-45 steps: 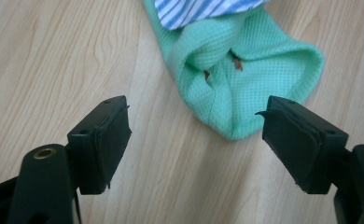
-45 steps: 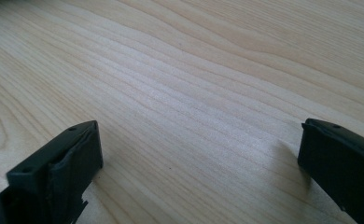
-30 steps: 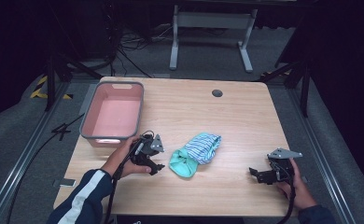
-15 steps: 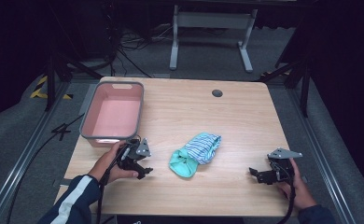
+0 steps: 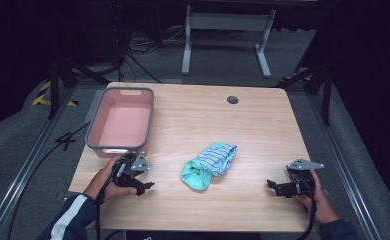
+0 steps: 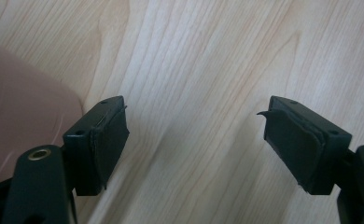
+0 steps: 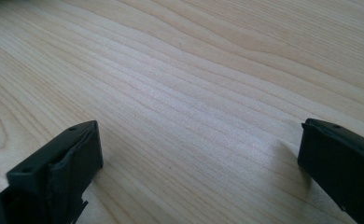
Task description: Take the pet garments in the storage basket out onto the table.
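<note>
With both pairs of black jaws standing wide and empty over bare wood, the left gripper (image 5: 142, 181) has drawn back from the bundled striped and teal cloth (image 5: 209, 164) toward the pink plastic tub (image 5: 120, 122). The right gripper (image 5: 278, 187) rests low near the pale wooden table (image 5: 243, 125)'s front right edge.

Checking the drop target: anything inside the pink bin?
The pink bin looks empty in the high view: bare pink floor, nothing lying in it. Its near wall hides a thin strip of the floor just behind it.
</note>
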The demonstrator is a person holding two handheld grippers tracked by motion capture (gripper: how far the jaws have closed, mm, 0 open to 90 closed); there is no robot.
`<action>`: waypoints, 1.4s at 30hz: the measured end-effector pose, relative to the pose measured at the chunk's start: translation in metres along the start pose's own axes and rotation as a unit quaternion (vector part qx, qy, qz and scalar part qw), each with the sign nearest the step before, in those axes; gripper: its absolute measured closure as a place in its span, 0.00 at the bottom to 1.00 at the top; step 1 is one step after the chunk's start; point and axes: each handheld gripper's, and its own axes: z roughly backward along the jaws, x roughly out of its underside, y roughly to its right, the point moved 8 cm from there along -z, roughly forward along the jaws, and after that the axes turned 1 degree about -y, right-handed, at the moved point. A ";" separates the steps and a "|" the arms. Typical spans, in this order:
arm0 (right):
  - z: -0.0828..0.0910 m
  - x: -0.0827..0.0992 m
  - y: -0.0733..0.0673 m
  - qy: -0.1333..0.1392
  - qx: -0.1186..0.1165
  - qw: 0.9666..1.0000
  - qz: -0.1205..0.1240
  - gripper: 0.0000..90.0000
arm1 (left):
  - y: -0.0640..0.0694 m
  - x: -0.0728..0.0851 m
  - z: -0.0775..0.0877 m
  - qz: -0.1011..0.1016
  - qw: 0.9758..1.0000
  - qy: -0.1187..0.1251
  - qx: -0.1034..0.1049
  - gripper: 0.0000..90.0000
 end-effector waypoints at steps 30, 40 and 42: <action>0.000 0.000 0.000 0.000 0.000 1.000 0.000 0.00 | -0.013 0.090 0.021 0.129 0.987 0.101 0.004 0.19; 0.001 0.001 0.000 -0.001 0.002 1.000 -0.003 0.00 | -0.012 0.094 0.021 0.142 0.984 0.104 -0.005 0.17; 0.001 0.001 0.000 -0.001 0.002 1.000 -0.003 0.00 | -0.012 0.094 0.021 0.143 0.984 0.104 -0.006 0.17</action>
